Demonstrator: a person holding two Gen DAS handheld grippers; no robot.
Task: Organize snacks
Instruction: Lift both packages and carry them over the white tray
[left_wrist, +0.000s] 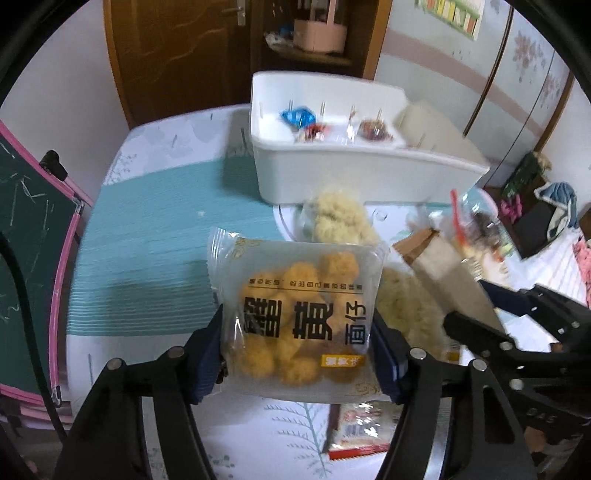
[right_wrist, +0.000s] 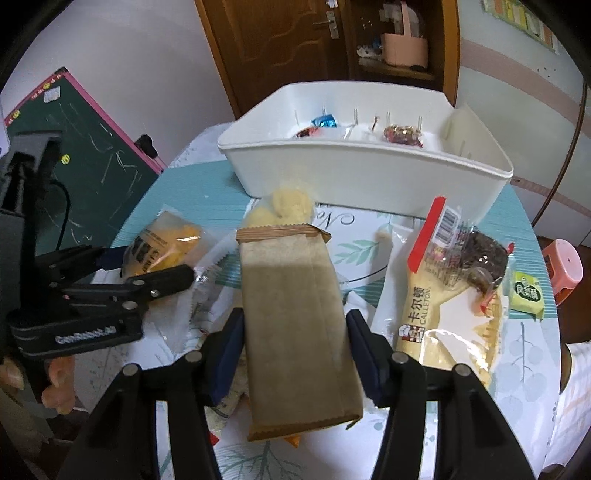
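Partly hidden under the held packs, other snacks blur on the surface. Behind them, the white bin holds a few small wrapped candies. Angled downward, the left claw grips a clear yellow-snack pack; the right claw grips a brown packet.

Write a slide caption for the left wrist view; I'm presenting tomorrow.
Left tool grips a yellow snack pack before the white bin.

Left gripper clamps a clear pack of yellow puffs
Beyond it, a white bin holding wrapped sweets stands on the teal tablecloth; the right gripper grips a brown packet
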